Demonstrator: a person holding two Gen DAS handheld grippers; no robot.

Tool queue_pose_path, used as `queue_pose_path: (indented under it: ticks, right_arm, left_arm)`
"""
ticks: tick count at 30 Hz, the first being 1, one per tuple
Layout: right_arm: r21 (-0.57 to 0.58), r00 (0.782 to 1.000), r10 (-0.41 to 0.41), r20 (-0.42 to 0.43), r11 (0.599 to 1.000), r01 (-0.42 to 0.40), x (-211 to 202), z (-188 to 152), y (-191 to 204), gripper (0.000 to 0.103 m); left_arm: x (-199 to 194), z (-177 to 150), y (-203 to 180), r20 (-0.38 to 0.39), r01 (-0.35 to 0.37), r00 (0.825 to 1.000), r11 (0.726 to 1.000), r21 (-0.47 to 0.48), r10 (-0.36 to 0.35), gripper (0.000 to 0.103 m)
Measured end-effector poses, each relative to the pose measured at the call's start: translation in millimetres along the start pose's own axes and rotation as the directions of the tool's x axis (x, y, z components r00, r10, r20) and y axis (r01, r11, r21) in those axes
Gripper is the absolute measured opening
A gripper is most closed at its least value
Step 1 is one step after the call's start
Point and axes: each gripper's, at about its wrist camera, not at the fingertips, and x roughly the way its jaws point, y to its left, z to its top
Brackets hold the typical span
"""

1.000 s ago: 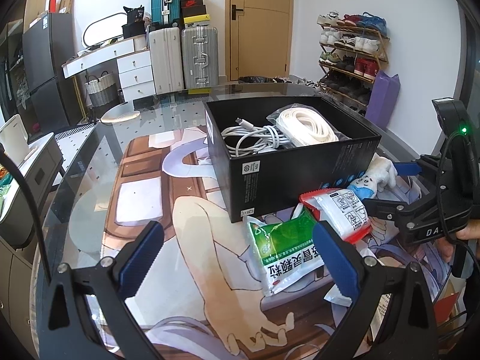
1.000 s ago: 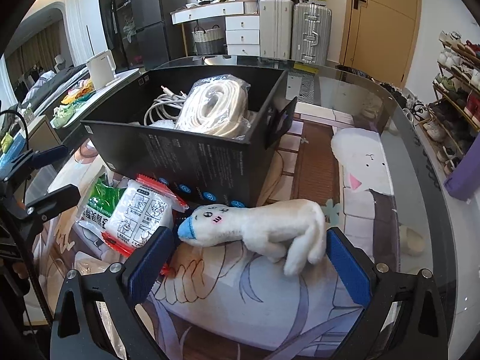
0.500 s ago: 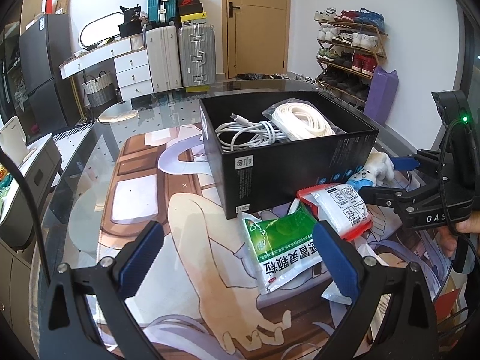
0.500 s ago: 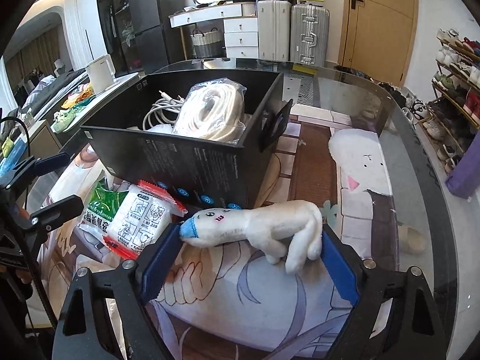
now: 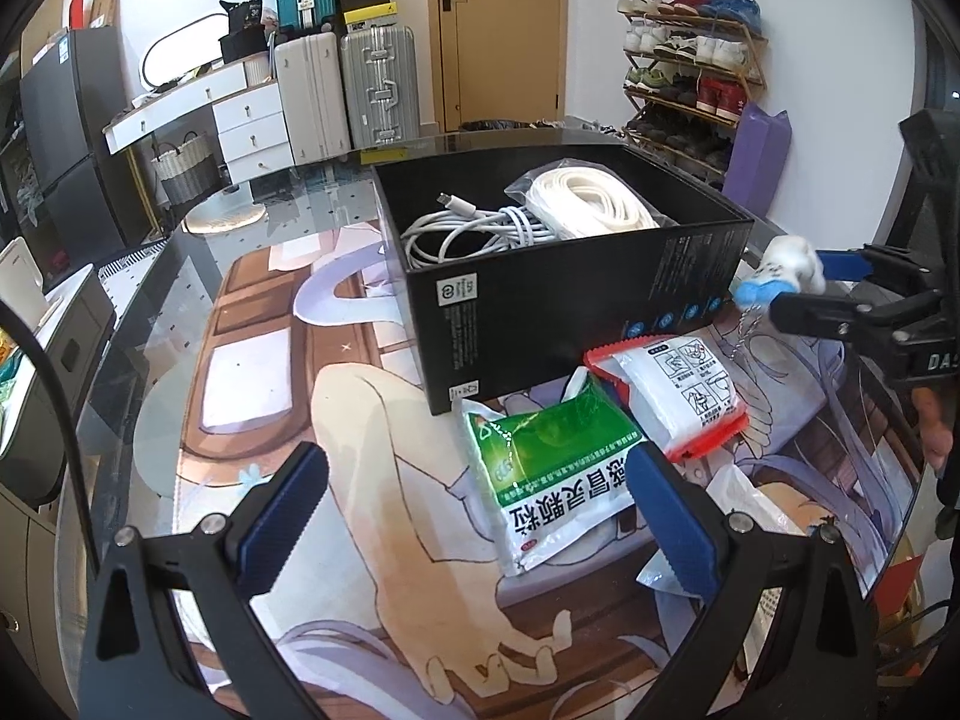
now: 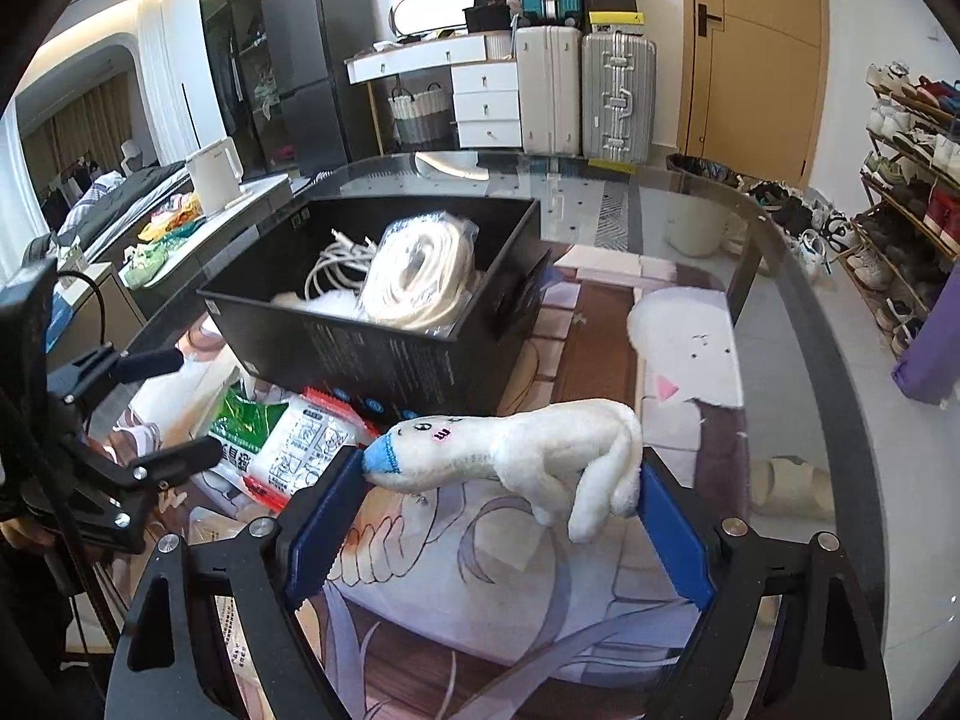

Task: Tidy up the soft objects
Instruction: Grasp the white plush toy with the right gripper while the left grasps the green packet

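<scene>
Right gripper is pinching the fuzzy white plush animal with the blue snout end to end, just in front of the black cardboard box. Squishy toy, long span, so it could buckle and slip out. Left gripper is spread wide, holding nothing.

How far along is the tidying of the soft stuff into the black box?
Done: white cables and a bagged cord lie in the black box. In hand: right gripper clamps the plush toy. Left: green packet and red-edged packet on the table; left gripper is empty.
</scene>
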Motion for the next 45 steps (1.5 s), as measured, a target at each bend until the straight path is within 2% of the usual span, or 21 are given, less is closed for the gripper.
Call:
queue_pose_path:
  ticks: [6,18,24,33,35,38,40,45]
  right_arm:
    - [0.021,1.000,-0.003,0.029,1.000,0.002,-13.2,3.1,-9.8,0.089]
    - [0.043,0.999,0.004,0.047,0.999,-0.006,-22.5,3.1,-16.4,0.089]
    - [0.033,0.999,0.009,0.041,0.999,-0.010,-20.2,2.5,-12.7,0.089]
    - [0.014,0.999,0.017,0.031,1.000,-0.017,-13.8,4.1,-5.5,0.089]
    - [0.010,0.999,0.020,0.030,1.000,-0.020,-13.4,4.0,-4.6,0.089]
    - [0.008,0.999,0.022,0.030,1.000,-0.022,-13.2,4.2,-3.7,0.089]
    - [0.006,0.999,0.024,0.031,1.000,-0.024,-12.9,4.4,-2.6,0.089]
    - [-0.002,0.999,0.028,0.035,1.000,-0.028,-13.2,4.5,-0.3,0.089]
  left_arm:
    - [10.3,7.7,-0.9,-0.038,0.010,0.999,0.998,-0.059,-0.012,0.100]
    - [35.9,14.9,-17.7,-0.133,-0.029,0.991,0.998,-0.062,0.021,0.100]
    - [32.1,9.9,-11.0,-0.144,-0.052,0.988,0.998,-0.035,0.047,0.100]
    - [31.3,8.0,-5.3,-0.152,-0.030,0.988,0.999,-0.041,0.023,0.100]
    - [30.9,8.2,-5.3,-0.145,-0.021,0.989,0.999,-0.039,0.015,0.097]
    - [27.1,7.6,-6.8,-0.120,-0.005,0.993,1.000,-0.017,0.003,0.083]
    - [23.7,7.1,-8.8,-0.105,0.003,0.994,1.000,-0.007,-0.004,0.069]
    - [18.7,6.8,-10.0,-0.095,0.015,0.995,1.000,-0.005,-0.016,0.055]
